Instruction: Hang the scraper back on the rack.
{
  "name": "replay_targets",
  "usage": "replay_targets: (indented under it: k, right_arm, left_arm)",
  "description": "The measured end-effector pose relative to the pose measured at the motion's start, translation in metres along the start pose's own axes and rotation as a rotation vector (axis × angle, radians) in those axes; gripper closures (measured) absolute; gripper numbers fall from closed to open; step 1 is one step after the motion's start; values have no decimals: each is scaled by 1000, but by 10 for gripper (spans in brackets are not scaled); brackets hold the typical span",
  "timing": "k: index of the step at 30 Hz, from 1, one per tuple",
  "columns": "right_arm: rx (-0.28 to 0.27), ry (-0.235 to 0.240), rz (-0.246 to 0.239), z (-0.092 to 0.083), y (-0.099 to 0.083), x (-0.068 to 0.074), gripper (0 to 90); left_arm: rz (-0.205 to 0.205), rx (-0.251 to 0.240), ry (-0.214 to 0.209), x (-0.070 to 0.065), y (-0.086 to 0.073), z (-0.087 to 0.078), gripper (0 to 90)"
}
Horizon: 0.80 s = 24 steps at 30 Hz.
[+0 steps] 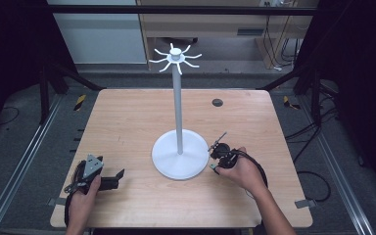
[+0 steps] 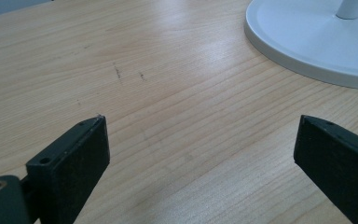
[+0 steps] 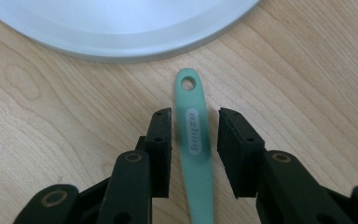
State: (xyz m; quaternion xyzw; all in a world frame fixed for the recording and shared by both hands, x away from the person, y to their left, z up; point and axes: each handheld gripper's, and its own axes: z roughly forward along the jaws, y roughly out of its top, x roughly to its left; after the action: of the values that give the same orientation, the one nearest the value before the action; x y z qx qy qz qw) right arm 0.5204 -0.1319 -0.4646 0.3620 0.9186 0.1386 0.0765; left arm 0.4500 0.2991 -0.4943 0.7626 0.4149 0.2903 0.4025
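A slim green handle [image 3: 196, 177] with a hanging hole at its tip lies flat on the wooden table [image 1: 127, 122], just short of the white stand's round base [image 3: 121, 28]. My right gripper [image 3: 195, 119] straddles this handle, with a thin gap showing on each side, so the pads do not press it. From above, the right gripper [image 1: 216, 162] sits at the base's right edge, and the green tip [image 1: 212, 167] peeks out under it. My left gripper [image 2: 200, 135] rests low over bare wood at the front left, its jaws wide apart with nothing between them.
The white stand [image 1: 178, 107] rises from the table's middle to a crown of hooks [image 1: 175, 58]. Its base [image 2: 307, 42] lies ahead and to the right of the left gripper [image 1: 120, 175]. A dark grommet [image 1: 217, 102] sits far right of the pole.
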Motion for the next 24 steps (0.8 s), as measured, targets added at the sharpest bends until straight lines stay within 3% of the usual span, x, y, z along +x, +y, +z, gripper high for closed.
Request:
replay_targets:
  k: [3,4,6,9,17,20,22,24]
  right_arm:
    - [8,-2,8,1,1,0,673]
    - [7,1,-8,2,0,-1,675]
    - [15,-4,10,2,1,-1,683]
    - [23,-5,-14,3,2,-1,703]
    - [32,-7,-22,6,7,2,723]
    - [40,-19,-37,5,8,3,726]
    - [44,-31,-21,5,8,6,729]
    - [30,-52,-54,5,6,8,742]
  left_arm:
    - [2,0,1,0,0,0,31]
    - [5,1,1,-1,0,0,31]
    - [6,3,2,-2,0,0,31]
    - [8,1,3,-2,0,-1,31]
    - [7,1,1,-2,0,-1,31]
    - [13,2,1,-3,0,-1,31]
    - [9,2,1,-3,0,-1,31]
    - [10,3,1,-3,0,-1,31]
